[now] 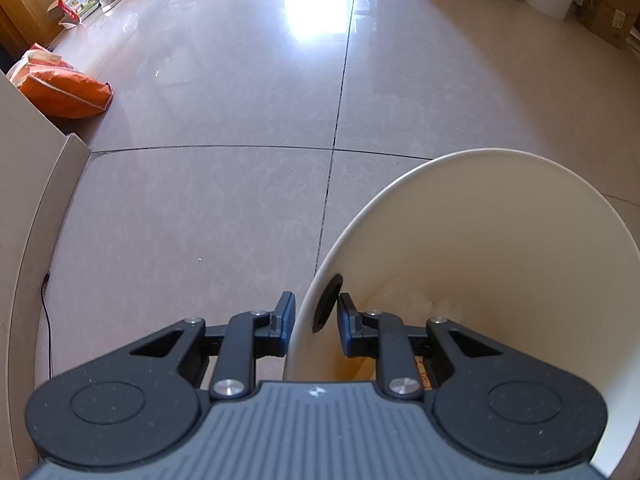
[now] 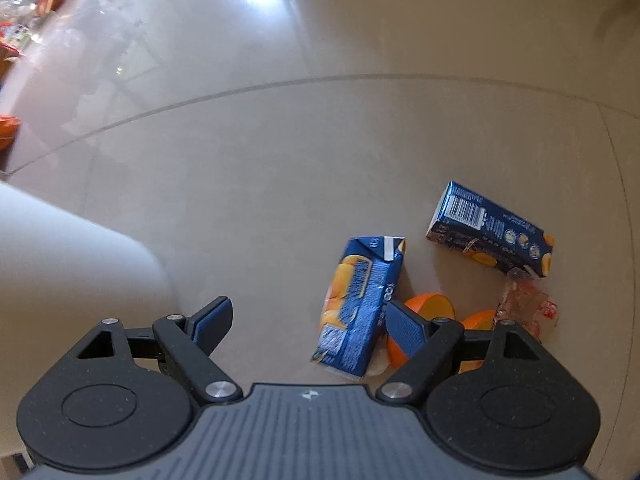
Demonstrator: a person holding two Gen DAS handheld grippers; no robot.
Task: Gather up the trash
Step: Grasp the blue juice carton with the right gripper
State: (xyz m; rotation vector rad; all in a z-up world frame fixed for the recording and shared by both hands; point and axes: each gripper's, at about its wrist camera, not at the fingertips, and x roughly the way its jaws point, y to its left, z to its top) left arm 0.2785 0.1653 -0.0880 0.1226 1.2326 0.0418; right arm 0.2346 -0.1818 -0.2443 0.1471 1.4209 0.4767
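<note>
The left gripper (image 1: 312, 328) is clenched on the rim of a cream bucket (image 1: 500, 240), one pad outside the wall and one inside, holding it tipped over the tiled floor (image 1: 240, 200). The right gripper (image 2: 308, 328) hangs over the litter with its jaws spread wide and nothing between the pads. The nearer juice carton (image 2: 360, 304) lies on its side just ahead of the jaws and off toward the right-hand finger (image 2: 408, 326), whose pad overlaps its edge in the right wrist view; whether they touch I cannot tell. Its long axis runs roughly along the line the gripper points, so the open jaws would straddle its narrow width once shifted to the right. A second carton (image 2: 492, 232) lies farther out, beyond the right finger and turned crosswise, with orange caps (image 2: 436, 304) and a crumpled clear wrapper (image 2: 524, 300) between. The right hand is plainly the one placed for the pickup.
</note>
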